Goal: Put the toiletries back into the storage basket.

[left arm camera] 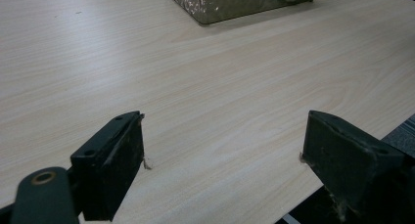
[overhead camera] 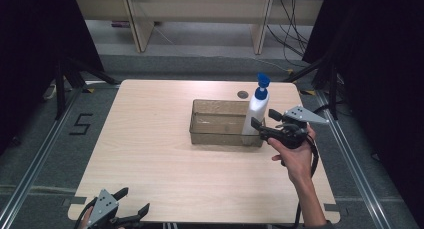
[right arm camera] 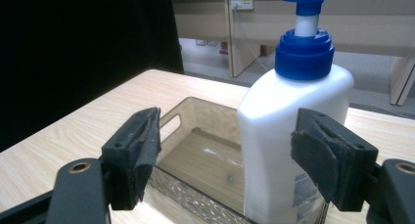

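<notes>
A white pump bottle [overhead camera: 256, 113] with a blue pump head stands upright in the right end of a translucent brown bin [overhead camera: 216, 137]. My right gripper [overhead camera: 263, 117] hovers open just to the right of the bottle, its jaws level with the bottle's lower body. In the right gripper view the bottle [right arm camera: 279, 136] rises close ahead, right of centre between the spread jaws of my right gripper [right arm camera: 230, 136], with the bin [right arm camera: 205, 119] behind and to its left. My left gripper [overhead camera: 135, 199] rests open at the table's near left corner, nothing between its jaws [left arm camera: 222, 155].
The wooden table [overhead camera: 150, 139] carries a small dark round grommet [overhead camera: 243, 94] behind the bin. The bin's corner [left arm camera: 220, 4] lies far ahead of the left gripper. Black stand legs [overhead camera: 75, 76] and a floor mark "5" [overhead camera: 80, 124] flank the table.
</notes>
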Demonstrator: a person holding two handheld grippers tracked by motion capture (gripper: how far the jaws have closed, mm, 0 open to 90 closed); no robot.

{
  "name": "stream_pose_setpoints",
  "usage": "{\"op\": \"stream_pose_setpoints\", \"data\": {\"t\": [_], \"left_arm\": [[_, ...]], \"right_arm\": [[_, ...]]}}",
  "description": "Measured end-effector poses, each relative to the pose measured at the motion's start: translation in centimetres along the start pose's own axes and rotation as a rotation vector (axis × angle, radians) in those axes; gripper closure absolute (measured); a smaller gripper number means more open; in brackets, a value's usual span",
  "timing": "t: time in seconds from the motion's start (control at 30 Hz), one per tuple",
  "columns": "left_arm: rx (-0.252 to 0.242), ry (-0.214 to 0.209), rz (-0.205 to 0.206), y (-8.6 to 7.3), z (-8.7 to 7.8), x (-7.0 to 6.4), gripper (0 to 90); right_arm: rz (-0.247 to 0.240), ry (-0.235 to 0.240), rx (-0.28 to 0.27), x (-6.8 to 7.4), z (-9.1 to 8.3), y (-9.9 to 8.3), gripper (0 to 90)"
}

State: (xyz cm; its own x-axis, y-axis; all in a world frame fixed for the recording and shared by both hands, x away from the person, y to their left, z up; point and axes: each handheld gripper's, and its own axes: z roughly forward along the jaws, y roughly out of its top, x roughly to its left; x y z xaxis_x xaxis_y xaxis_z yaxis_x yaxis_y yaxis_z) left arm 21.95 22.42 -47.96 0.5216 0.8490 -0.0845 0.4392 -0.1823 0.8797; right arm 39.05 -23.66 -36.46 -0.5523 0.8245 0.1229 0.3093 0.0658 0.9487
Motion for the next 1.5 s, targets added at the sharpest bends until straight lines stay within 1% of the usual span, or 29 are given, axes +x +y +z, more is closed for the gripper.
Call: {"op": "stream_pose_setpoints", "data": {"t": [0.03,0.1,0.13,0.17,0.33,0.37,0.43,0.47,0.5,0.53,0.57,0.6,0.63,0.77,0.83,0.87,0.93,1.03,1.07,1.1,1.13,1.17,1.2,1.23,1.27,1.3,1.4,1.43,1.5], "left_arm": [[0.0,0.0,-0.001,0.0,0.0,0.0,14.8],[0.0,0.0,0.0,0.0,0.0,0.0,14.8],[0.013,-0.001,0.015,0.0,-0.1,0.1,14.8],[0.008,-0.002,0.009,0.0,0.0,0.1,14.8],[0.013,-0.009,0.021,0.0,-0.1,0.1,14.8],[0.014,-0.008,0.021,0.0,-0.1,0.1,14.8],[0.014,-0.007,0.019,0.0,-0.1,0.1,14.8],[0.014,-0.009,0.021,0.0,-0.1,0.1,14.8],[0.008,-0.004,0.007,0.0,0.0,-0.1,14.8],[0.008,-0.004,0.007,0.0,0.0,-0.1,14.8],[0.02,-0.007,0.028,0.0,-0.1,0.0,14.8],[0.016,-0.006,0.021,0.0,-0.1,-0.1,14.8],[0.02,-0.005,0.023,0.0,-0.1,-0.1,14.8],[0.014,-0.009,0.017,0.0,0.0,-0.1,14.8],[0.013,-0.008,0.018,0.0,0.1,0.0,14.8],[0.015,-0.008,0.018,-0.1,0.1,-0.1,14.8],[0.022,-0.009,0.026,-0.1,0.0,-0.1,14.8],[0.026,-0.005,0.032,0.0,0.0,-0.1,14.8],[0.026,0.0,0.025,-0.1,0.1,-0.1,14.8],[0.008,-0.005,0.008,-0.1,0.3,-0.2,14.8],[0.019,-0.006,0.02,-0.1,0.2,-0.1,14.8],[0.028,-0.005,0.031,-0.1,0.2,0.0,14.9],[0.015,-0.003,0.016,-0.1,0.2,-0.1,14.8],[0.015,-0.001,0.016,-0.2,0.2,-0.1,14.8],[0.014,0.0,0.016,-0.2,0.2,-0.1,14.8],[0.021,0.001,0.018,-0.2,0.2,0.0,14.9],[0.02,-0.003,0.022,-0.2,0.2,0.0,14.8],[0.02,-0.003,0.023,-0.2,0.2,0.0,14.8],[0.019,-0.002,0.021,-0.2,0.2,0.0,14.8]], "right_arm": [[0.024,0.01,0.012,0.2,-0.1,-0.1,26.3],[0.028,0.013,0.013,0.3,-0.2,-0.2,26.0],[0.014,0.012,0.008,0.3,-0.3,-0.2,25.7],[0.037,0.019,0.011,0.5,-0.4,-0.3,25.1],[0.024,0.033,0.012,0.7,-0.7,-0.6,21.6],[0.038,0.043,0.02,0.9,-0.7,-0.7,21.1],[0.04,0.047,0.025,1.1,-0.8,-0.7,20.3],[0.021,0.046,0.018,1.1,-0.8,-0.8,19.9],[0.036,0.058,0.019,1.5,-0.7,-0.8,18.9],[0.036,0.058,0.019,1.5,-0.7,-0.8,18.9],[0.031,0.063,0.017,1.6,-0.6,-0.8,18.5],[0.04,0.066,0.02,1.9,-0.6,-0.9,17.5],[0.028,0.079,0.019,2.1,-0.4,-1.0,16.4],[0.037,0.098,0.021,2.7,0.0,-1.2,15.6],[0.038,0.095,0.031,2.8,-0.1,-1.2,15.6],[0.039,0.11,0.03,3.0,0.1,-1.5,15.6],[0.041,0.112,0.034,3.1,0.2,-1.6,15.6],[0.023,0.127,0.033,3.3,0.4,-2.0,15.6],[0.029,0.135,0.036,3.4,0.5,-2.1,15.6],[0.027,0.128,0.047,3.5,0.5,-2.2,15.6],[0.016,0.129,0.053,3.5,0.4,-2.3,15.7],[0.04,0.145,0.052,3.7,0.5,-2.4,15.7],[0.044,0.143,0.058,3.8,0.5,-2.5,15.7],[0.039,0.146,0.06,3.8,0.6,-2.6,15.7],[0.016,0.136,0.063,3.7,0.5,-2.7,15.8],[0.045,0.143,0.066,3.9,0.6,-2.9,15.8],[0.028,0.139,0.076,4.0,0.6,-3.2,15.8],[0.053,0.148,0.085,4.1,0.6,-3.2,15.8],[0.034,0.143,0.06,4.1,0.8,-3.5,15.8]]}}
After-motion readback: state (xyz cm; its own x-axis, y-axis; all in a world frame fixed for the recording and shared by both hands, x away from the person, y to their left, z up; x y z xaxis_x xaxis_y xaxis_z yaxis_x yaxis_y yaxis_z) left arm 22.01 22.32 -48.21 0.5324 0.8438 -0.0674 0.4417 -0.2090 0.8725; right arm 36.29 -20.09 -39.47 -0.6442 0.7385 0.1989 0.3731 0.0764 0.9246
